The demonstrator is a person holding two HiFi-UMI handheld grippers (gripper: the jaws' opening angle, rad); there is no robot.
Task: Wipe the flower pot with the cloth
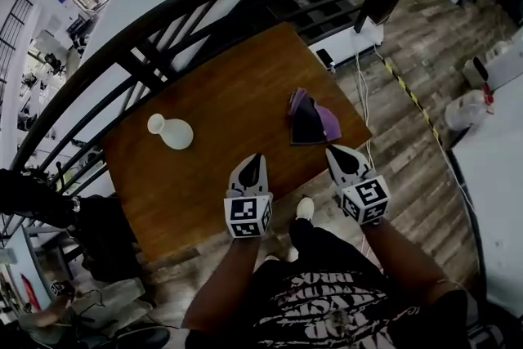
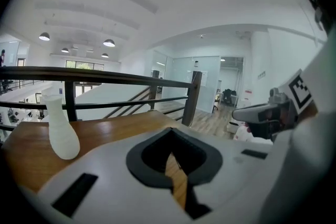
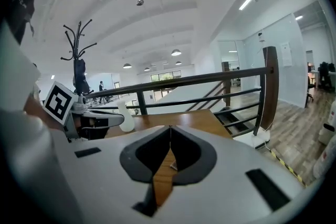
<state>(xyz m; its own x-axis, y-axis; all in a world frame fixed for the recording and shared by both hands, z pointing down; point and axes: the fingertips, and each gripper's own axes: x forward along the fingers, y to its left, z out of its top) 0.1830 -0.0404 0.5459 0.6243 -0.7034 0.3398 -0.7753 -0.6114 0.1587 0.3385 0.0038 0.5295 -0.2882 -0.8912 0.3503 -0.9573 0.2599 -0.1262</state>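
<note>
- Your left gripper [image 1: 257,158] has its jaws together, empty, over the table's [image 1: 214,200] near edge.
- Your right gripper [image 1: 333,150] is closed too, near the cloth [image 1: 310,118].
- The pot [image 1: 172,132] stands upright at the left.

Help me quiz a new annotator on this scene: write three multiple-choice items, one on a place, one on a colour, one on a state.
1. In the head view, the flower pot stands on the table:
A. left of the cloth
B. on the cloth
C. right of the cloth

2. The flower pot is:
A. red
B. white
C. green

3. The right gripper is:
A. open
B. shut on the cloth
C. shut and empty

Key:
1 A, the flower pot stands apart from the cloth, to its left.
2 B, it shows white in the head view and the left gripper view.
3 C, its jaw tips meet, with only the table wood showing behind them.
</note>
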